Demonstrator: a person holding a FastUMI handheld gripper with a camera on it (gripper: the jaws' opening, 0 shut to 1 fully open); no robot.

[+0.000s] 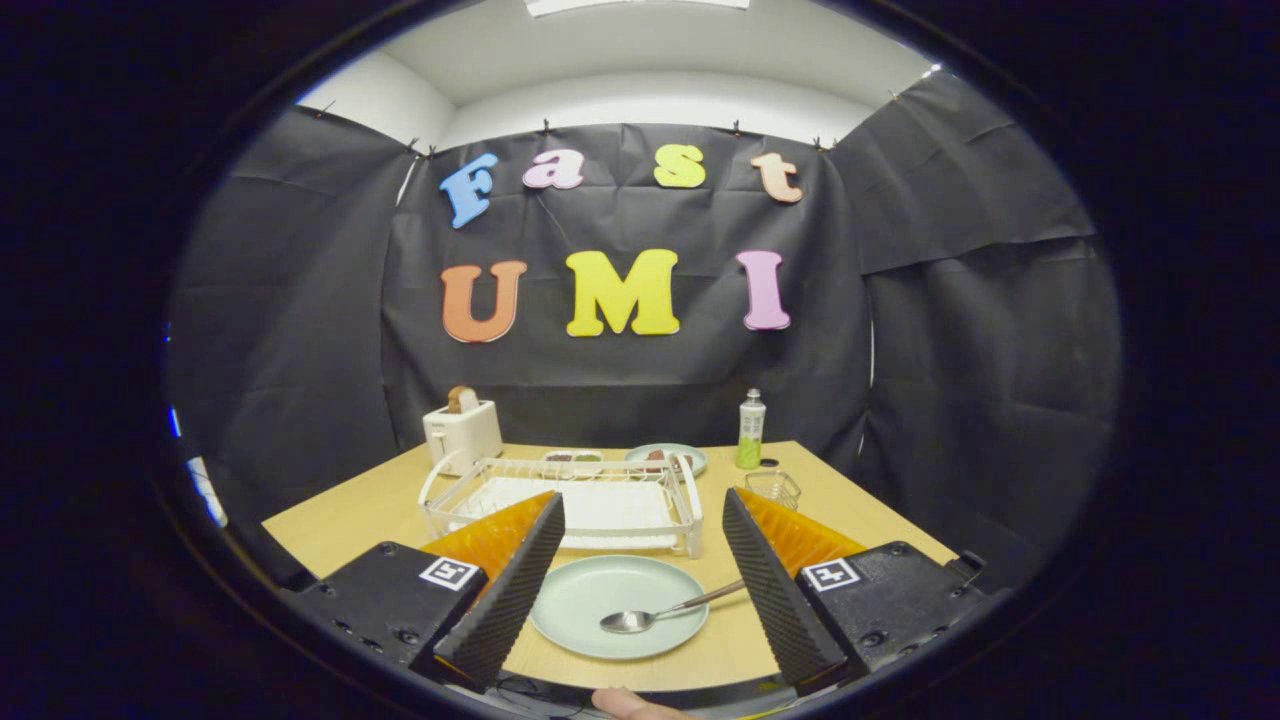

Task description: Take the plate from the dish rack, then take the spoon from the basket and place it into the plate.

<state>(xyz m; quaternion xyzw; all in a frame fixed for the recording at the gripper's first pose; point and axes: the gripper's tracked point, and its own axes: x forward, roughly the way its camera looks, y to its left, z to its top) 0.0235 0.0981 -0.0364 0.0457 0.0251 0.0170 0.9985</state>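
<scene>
Spoon (655, 614) is lying in the plate (600, 590) on the counter (340, 520) between the spread, empty tongs (634, 590), so the job is looking done.

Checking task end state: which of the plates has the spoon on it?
The near plate between the open tool's fingers, holding the spoon; the far plate sits beyond the dish rack.

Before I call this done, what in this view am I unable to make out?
- Spoon handle end: hidden behind one finger of the open tool.
- Rack near corner: covered by the other finger.
- Food on the far plate and dish: too small to identify.
- Small basket: contents too small to tell.
</scene>
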